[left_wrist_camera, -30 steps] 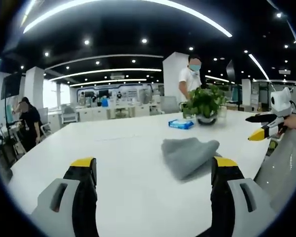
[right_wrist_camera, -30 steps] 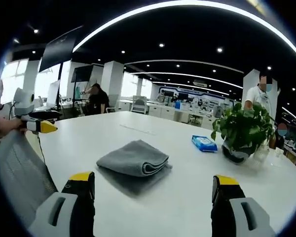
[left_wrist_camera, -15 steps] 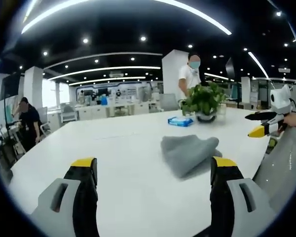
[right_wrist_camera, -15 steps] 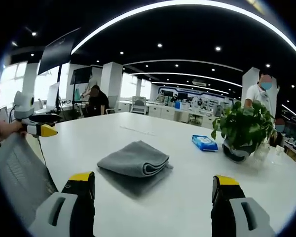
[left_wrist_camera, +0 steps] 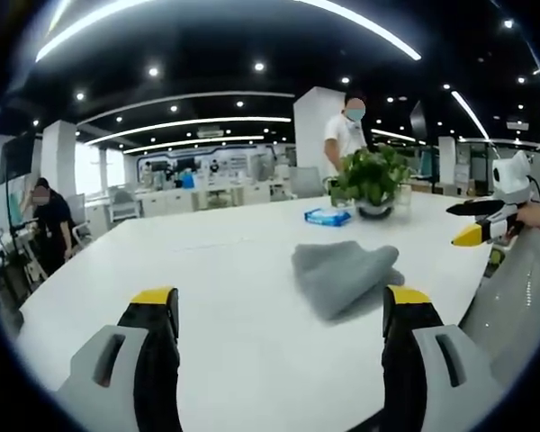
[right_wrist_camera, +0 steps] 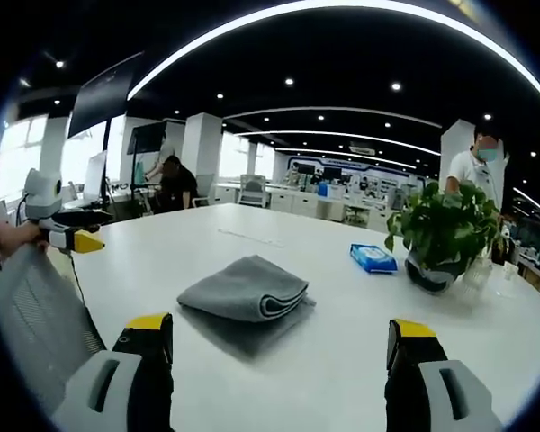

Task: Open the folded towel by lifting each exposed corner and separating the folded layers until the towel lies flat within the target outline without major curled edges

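Grey folded towel [right_wrist_camera: 245, 289] untouched on white surface [right_wrist_camera: 342, 360]; both tools wide, empty, well short of towel. Rec: right tool [right_wrist_camera: 279, 346] to pinch top layer only, at open fold edges facing potted plant [right_wrist_camera: 443, 234]; left tool [left_wrist_camera: 279, 315] to pin the lower layers.

Left gripper [left_wrist_camera: 282, 310] and right gripper [right_wrist_camera: 282, 337]: grey moulded jaws, black inner faces, yellow caps at the fingertips.

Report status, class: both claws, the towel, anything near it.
Left claw open, right claw open, both short of the cloth. Folded grey fabric towel untouched on white table. Blue wipes packet and potted green plant beyond, clear.
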A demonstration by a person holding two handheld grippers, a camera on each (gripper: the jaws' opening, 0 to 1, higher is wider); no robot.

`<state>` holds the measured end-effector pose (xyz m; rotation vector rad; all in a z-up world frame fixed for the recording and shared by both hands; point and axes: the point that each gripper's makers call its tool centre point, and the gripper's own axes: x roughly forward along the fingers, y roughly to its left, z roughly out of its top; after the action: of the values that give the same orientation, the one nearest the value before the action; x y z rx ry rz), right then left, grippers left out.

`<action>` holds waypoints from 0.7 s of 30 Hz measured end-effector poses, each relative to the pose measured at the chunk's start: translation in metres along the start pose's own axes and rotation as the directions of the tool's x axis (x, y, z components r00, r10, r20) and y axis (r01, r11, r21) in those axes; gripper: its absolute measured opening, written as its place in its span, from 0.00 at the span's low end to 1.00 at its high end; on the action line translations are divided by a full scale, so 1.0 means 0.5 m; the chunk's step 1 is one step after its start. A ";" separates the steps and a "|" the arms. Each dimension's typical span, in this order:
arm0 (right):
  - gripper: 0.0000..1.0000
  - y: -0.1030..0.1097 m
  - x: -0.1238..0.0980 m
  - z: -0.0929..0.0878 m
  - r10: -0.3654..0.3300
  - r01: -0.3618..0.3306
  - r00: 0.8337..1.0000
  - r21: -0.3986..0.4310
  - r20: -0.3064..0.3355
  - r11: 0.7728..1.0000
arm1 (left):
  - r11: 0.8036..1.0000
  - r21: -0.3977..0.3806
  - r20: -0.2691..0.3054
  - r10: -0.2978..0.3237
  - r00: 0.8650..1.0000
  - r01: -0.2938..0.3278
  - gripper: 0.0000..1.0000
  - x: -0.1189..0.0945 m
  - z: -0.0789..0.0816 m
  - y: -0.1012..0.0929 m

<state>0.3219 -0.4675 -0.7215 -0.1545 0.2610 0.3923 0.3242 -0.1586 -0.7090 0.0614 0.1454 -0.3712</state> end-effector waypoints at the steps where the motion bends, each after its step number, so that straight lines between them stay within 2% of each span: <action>1: 1.00 0.001 0.000 0.002 0.003 -0.003 1.000 -0.001 0.007 1.000 | 1.000 0.004 0.001 0.000 1.000 0.000 0.94 0.000 0.000 0.000; 15: 1.00 0.009 0.002 -0.006 0.023 -0.022 1.000 0.017 -0.011 1.000 | 1.000 0.000 -0.014 -0.004 1.000 0.004 0.93 0.000 -0.006 -0.001; 18: 1.00 0.011 0.002 -0.009 0.028 -0.027 0.999 0.005 -0.019 1.000 | 1.000 0.005 0.002 0.003 1.000 -0.003 0.93 -0.001 0.000 0.001; 21: 1.00 0.012 0.003 -0.010 0.029 -0.029 0.999 0.001 -0.024 1.000 | 1.000 -0.001 -0.008 0.005 1.000 -0.005 0.93 -0.001 -0.003 0.001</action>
<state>0.3198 -0.4625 -0.7274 -0.1550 0.2870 0.4195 0.3240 -0.1577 -0.7103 0.0618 0.1530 -0.3663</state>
